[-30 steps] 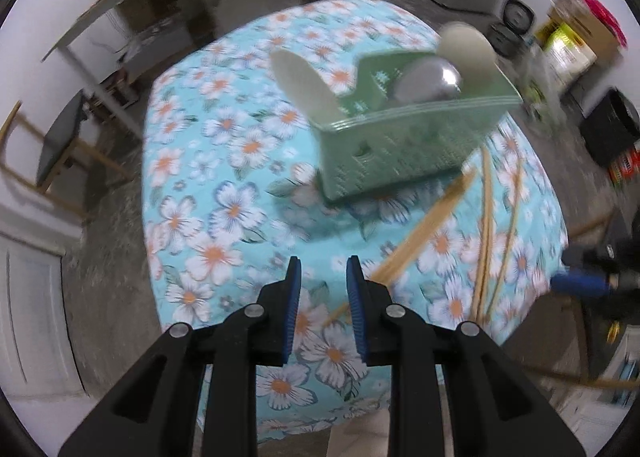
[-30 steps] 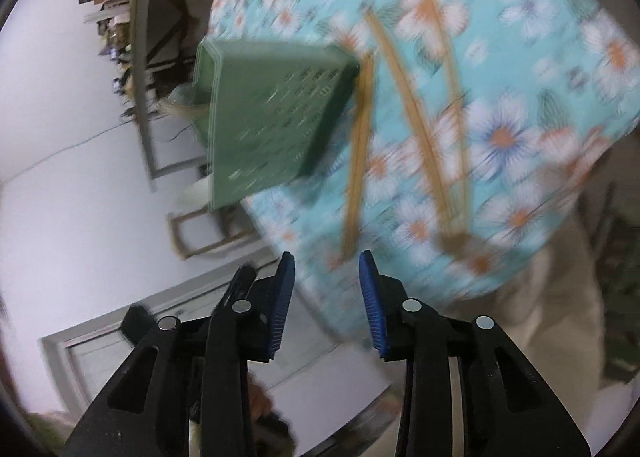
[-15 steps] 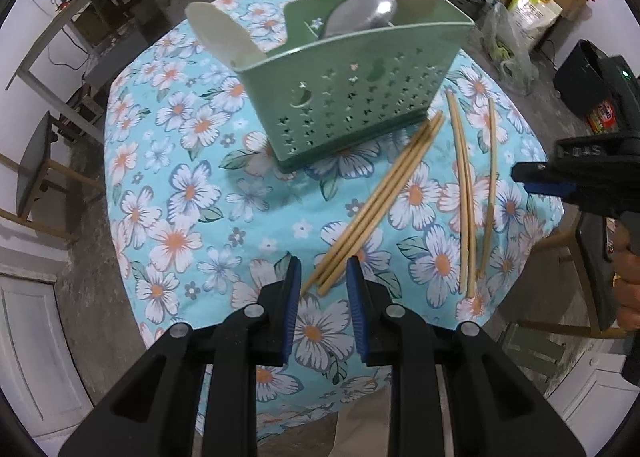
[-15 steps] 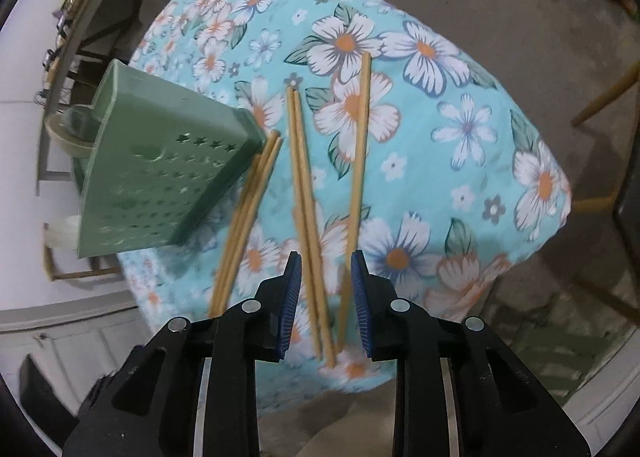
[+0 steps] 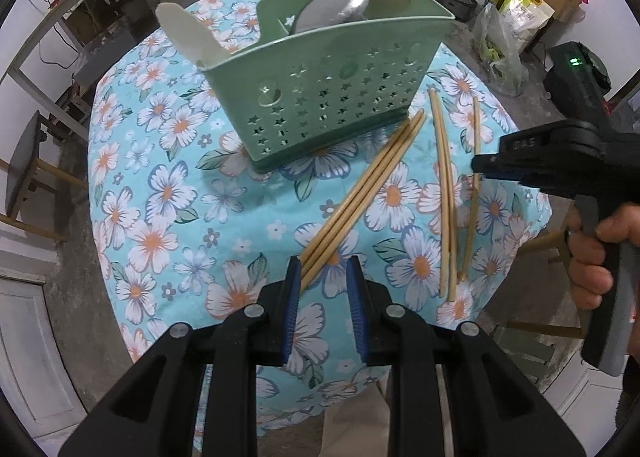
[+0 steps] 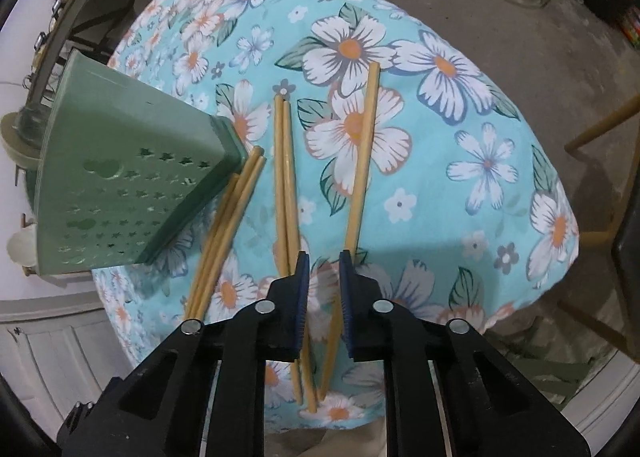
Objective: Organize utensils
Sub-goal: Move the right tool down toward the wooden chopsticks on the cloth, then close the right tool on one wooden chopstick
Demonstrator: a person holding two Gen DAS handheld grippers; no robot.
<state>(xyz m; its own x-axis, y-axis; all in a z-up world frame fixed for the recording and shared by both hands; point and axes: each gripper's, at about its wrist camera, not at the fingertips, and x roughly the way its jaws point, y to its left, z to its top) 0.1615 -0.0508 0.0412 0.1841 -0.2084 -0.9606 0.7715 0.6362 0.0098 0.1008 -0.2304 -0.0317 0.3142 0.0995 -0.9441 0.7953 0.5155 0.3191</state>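
A green perforated caddy [image 5: 332, 105] [image 6: 120, 193] stands on the flowered tablecloth [image 5: 160, 185] with a metal spoon [image 5: 332, 9] and cream utensils in it. Beside it lie three bundled bamboo chopsticks [image 5: 368, 193] [image 6: 224, 233], a pair [image 5: 444, 177] [image 6: 286, 177] and a single one [image 5: 475, 185] [image 6: 362, 169]. My left gripper [image 5: 323, 269] hovers narrowly open at the bundle's near end, gripping nothing. My right gripper [image 6: 324, 257] [image 5: 480, 169] points down over the pair and the single. Its jaws are closing, and the single stick slants through the gap without being pinched.
The round table drops off just below both grippers. Wooden chairs [image 6: 600, 161] stand at the right, bags and boxes [image 5: 520, 13] on the concrete floor behind. A long bench [image 5: 80, 17] runs at the back left. A hand [image 5: 596, 253] holds the right gripper.
Both grippers have come down closer to the table. The right one swung from the table's edge to above the chopsticks, its jaws narrowing, and entered the left view. The left jaws kept their gap.
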